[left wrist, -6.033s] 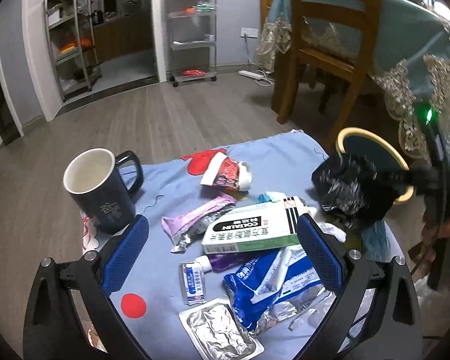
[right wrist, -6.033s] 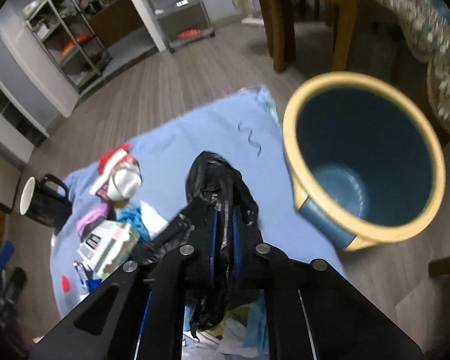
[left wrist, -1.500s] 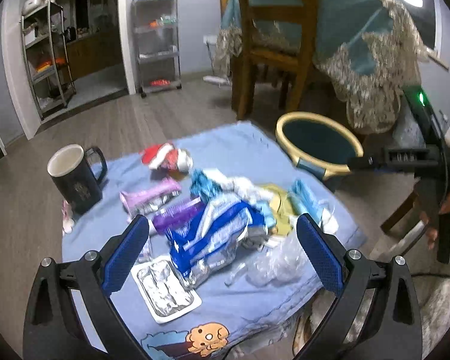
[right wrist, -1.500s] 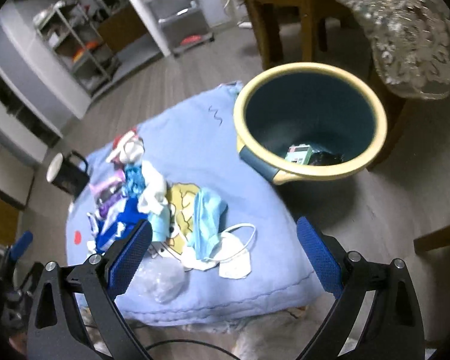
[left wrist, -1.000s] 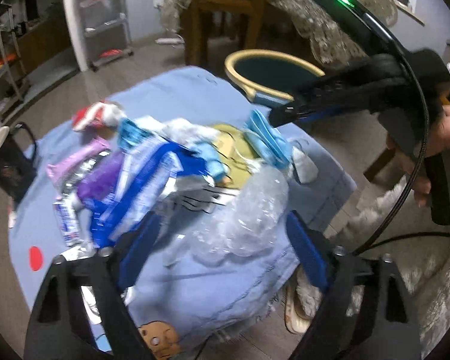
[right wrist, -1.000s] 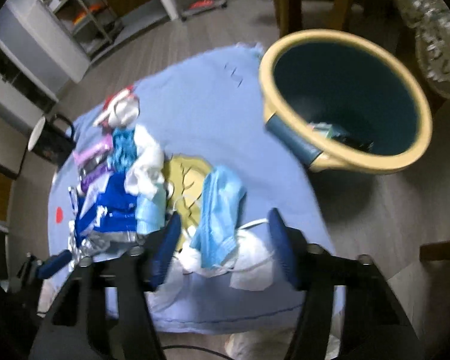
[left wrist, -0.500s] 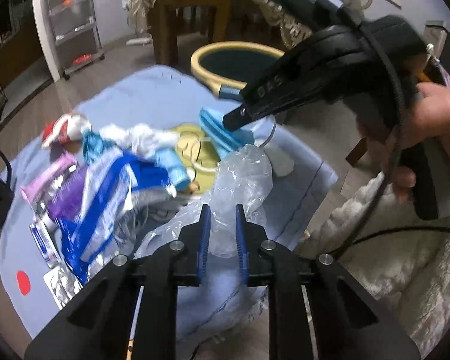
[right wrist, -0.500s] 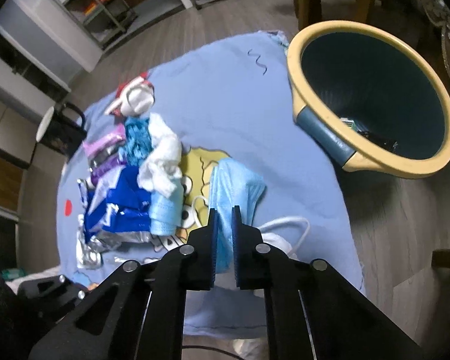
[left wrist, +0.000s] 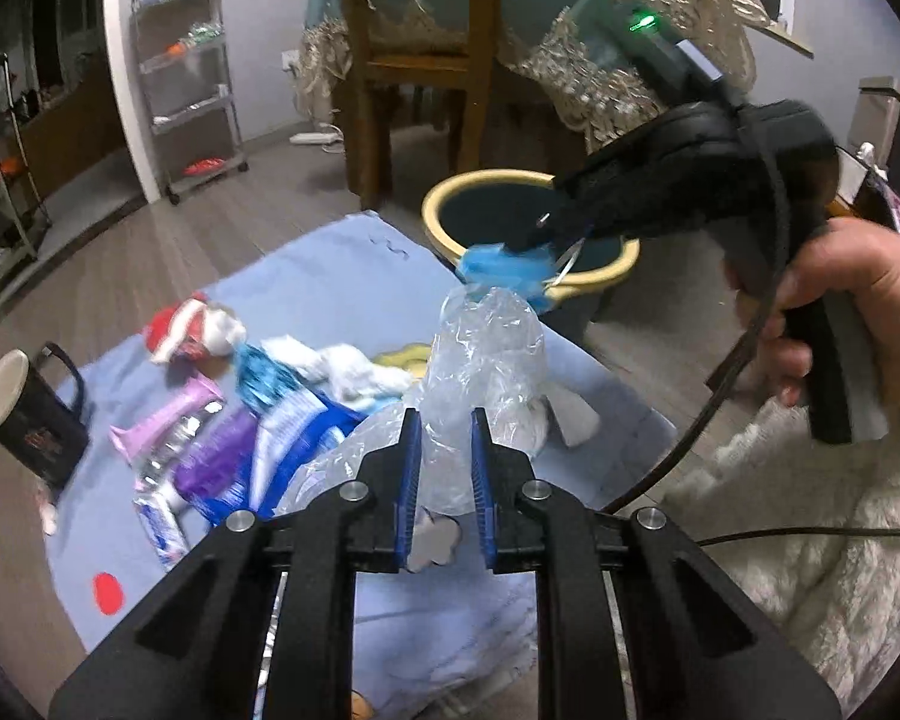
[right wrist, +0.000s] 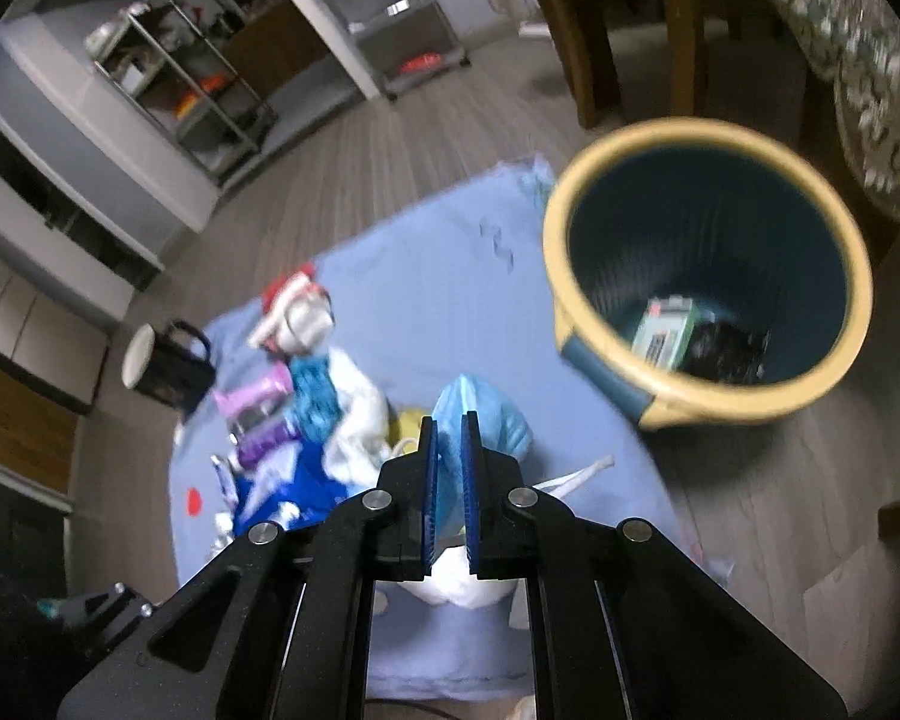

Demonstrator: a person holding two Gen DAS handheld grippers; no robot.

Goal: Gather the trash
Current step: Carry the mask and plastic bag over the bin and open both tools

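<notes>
My left gripper [left wrist: 444, 426] is shut on a crumpled clear plastic bag [left wrist: 486, 354] and holds it above the blue cloth [left wrist: 330, 282]. My right gripper [right wrist: 448, 427] is shut on a blue face mask [right wrist: 486, 420], lifted off the cloth; in the left wrist view that gripper [left wrist: 531, 240] holds the mask [left wrist: 504, 267] at the near rim of the bin [left wrist: 450, 204]. The yellow-rimmed blue bin [right wrist: 714, 402] stands right of the cloth and holds a small box [right wrist: 666, 330] and a black bag [right wrist: 726, 348].
Wrappers, tissues and a blue packet [left wrist: 294, 426] lie in a heap on the cloth. A dark mug [left wrist: 24, 414] stands at its left edge. A wooden chair [left wrist: 414, 60] and a draped table [left wrist: 630, 72] stand behind the bin. Metal shelves [left wrist: 186, 72] stand by the far wall.
Both grippers closed on trash and rose. The left one lifted the clear plastic bag. The right one lifted the blue mask and carried it toward the bin.
</notes>
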